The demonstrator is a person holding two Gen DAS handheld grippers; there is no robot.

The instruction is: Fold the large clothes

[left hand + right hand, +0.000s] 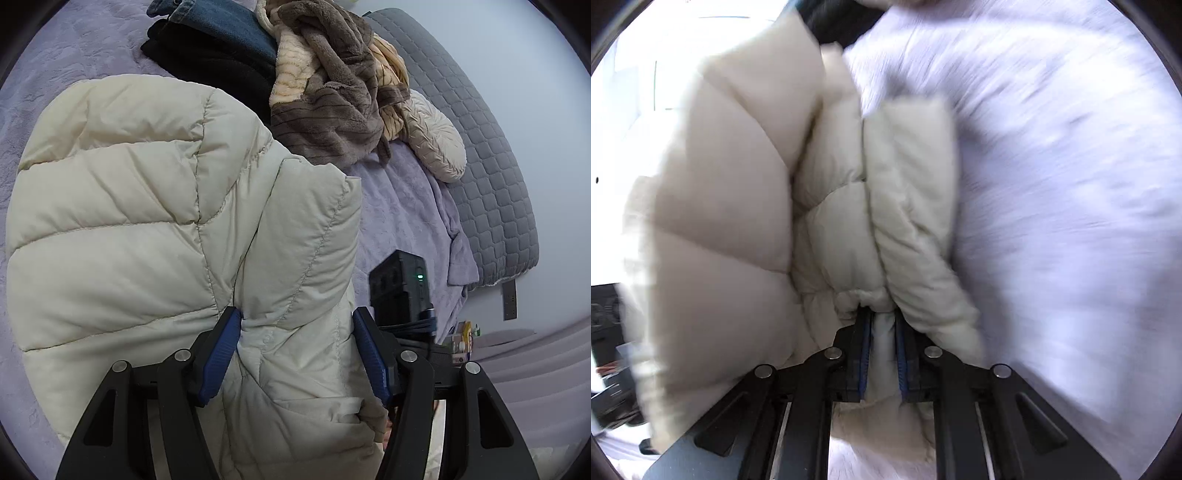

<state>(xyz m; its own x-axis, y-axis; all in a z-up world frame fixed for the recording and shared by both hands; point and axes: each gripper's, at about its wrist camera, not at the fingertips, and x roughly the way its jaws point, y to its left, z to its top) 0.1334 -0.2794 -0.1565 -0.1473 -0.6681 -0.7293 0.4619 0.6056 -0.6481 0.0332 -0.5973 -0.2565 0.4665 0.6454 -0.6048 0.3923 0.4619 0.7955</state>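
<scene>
A cream quilted puffer jacket fills the left and middle of the left wrist view, over a lavender bedspread. My left gripper has its blue-padded fingers on either side of a thick fold of the jacket, squeezing it. In the right wrist view the same jacket hangs bunched and blurred in front of the camera. My right gripper is shut on a thin bunch of jacket fabric, with the blue pads close together.
A pile of other clothes lies behind the jacket: dark jeans and a black garment, a brown and tan fleece robe. A cream pillow rests against a grey quilted headboard. The other gripper's black camera body shows at right.
</scene>
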